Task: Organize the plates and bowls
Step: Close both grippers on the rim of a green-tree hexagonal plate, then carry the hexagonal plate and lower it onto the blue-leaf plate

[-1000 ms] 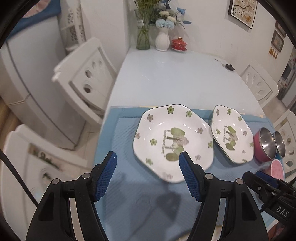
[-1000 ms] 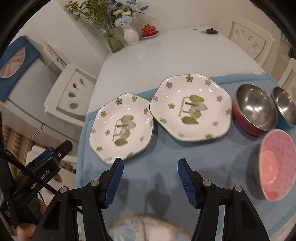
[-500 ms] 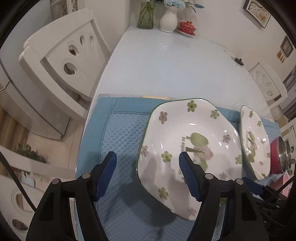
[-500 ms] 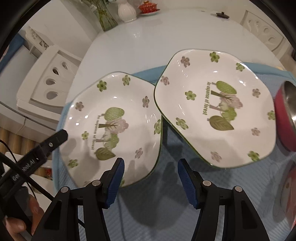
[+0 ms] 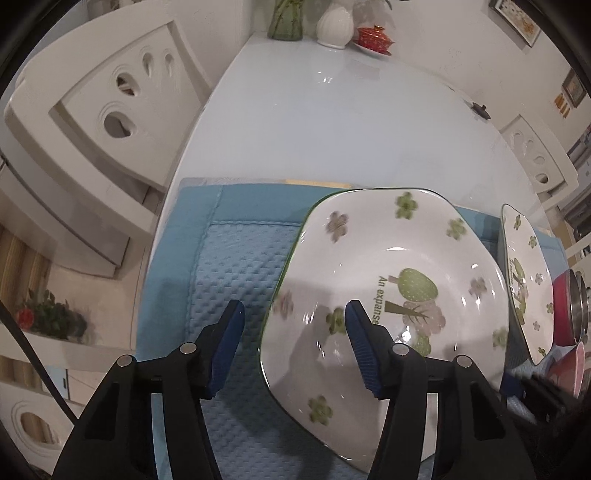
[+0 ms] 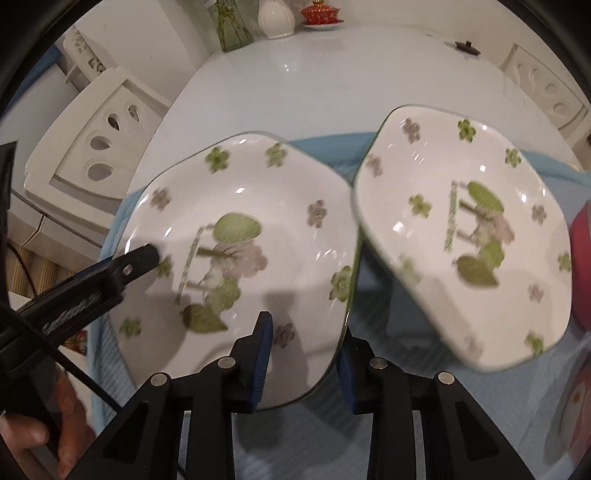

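Note:
Two white hexagonal plates with green flowers lie side by side on a blue mat point(image 5: 236, 266). My left gripper point(image 5: 293, 325) is open and straddles the left rim of the left plate point(image 5: 384, 273), one finger inside it, one over the mat. My right gripper point(image 6: 306, 341) is open and straddles the same plate's point(image 6: 240, 236) right rim. The second plate point(image 6: 469, 229) lies to the right, also in the left wrist view point(image 5: 524, 273). The left gripper's finger point(image 6: 122, 267) shows over the plate's left side.
A red bowl with a steel inside point(image 5: 565, 306) and a pink bowl point(image 5: 576, 369) sit right of the plates. White chairs point(image 5: 99, 107) stand at the table's left and far right. Vases point(image 6: 275, 16) and a red lidded cup point(image 6: 321, 14) stand at the far end.
Both grippers have moved forward and down onto the left plate, from hovering in front of it to straddling its opposite rims. The right gripper's jaws have narrowed a little.

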{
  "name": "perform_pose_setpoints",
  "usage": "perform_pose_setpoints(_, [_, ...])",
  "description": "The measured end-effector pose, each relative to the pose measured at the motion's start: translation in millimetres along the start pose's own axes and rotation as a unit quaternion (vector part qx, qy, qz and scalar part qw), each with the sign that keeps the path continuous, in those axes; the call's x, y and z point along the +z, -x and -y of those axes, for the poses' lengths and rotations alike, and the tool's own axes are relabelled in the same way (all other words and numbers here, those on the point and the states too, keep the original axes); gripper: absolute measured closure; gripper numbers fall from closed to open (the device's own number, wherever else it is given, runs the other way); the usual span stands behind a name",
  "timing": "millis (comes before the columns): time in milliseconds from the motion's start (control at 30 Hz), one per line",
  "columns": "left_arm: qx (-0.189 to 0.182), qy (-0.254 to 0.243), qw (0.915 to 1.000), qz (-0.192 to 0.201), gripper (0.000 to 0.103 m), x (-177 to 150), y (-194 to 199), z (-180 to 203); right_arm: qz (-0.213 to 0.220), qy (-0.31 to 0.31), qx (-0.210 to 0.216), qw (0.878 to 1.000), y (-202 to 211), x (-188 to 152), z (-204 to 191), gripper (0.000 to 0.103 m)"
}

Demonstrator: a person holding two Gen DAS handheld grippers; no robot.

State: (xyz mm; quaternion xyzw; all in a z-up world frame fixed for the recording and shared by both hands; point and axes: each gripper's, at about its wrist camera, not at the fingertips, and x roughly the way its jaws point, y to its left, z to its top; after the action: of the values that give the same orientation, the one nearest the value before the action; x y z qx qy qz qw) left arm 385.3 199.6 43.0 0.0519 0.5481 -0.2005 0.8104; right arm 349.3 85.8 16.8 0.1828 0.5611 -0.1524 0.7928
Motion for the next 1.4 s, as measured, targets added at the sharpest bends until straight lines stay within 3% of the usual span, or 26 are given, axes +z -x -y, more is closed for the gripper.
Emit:
perform_pose_setpoints(133, [0.003, 0.001, 1.0, -0.003, 0.049, 1.0, -3.9, -8.5, -0.009, -0.001, 0.024, 1.0, 3.6, -15.8, -23.8, 0.069])
perform_pose_setpoints(233, [0.0, -0.01, 1.0, -0.002, 0.049, 1.1, -5.0, -8.6, -0.02, -0.012, 0.048, 0.999, 1.4, -20.6, -18.1, 0.068])
perform_pose_setpoints(500, [-0.043, -0.022, 0.9988, 0.011, 0.049, 10.5, -14.4, -10.5, -0.009, -0.02, 0.056, 0.998, -12.4, 9.2, 8.8, 0.068])
perform_pose_setpoints(567, [-0.058, -0.032, 0.9976, 0.019, 0.054, 13.1, -15.2, -8.1, 0.005, 0.007, 0.045, 0.999, -13.2, 13.6, 2.3, 0.068])
perform_pose_setpoints(633, [-0.039, -0.047, 0.9976, 0.034, 0.066, 12.0, -13.0, -6.3, 0.02, 0.035, 0.033, 0.999, -12.6, 13.5, -4.6, 0.068])
perform_pose_setpoints(767, [-0.059, -0.044, 0.9963, 0.044, 0.076, 2.9, -4.2, -15.0, 0.026, 0.056, 0.037, 0.997, -10.5, 7.5, -1.7, 0.068])
perform_pose_setpoints(1400, [-0.075, -0.036, 0.9934, 0.079, 0.076, -61.2, 46.3, -12.4, 0.036, 0.109, 0.044, 0.992, 37.1, -52.9, 7.6, 0.068])
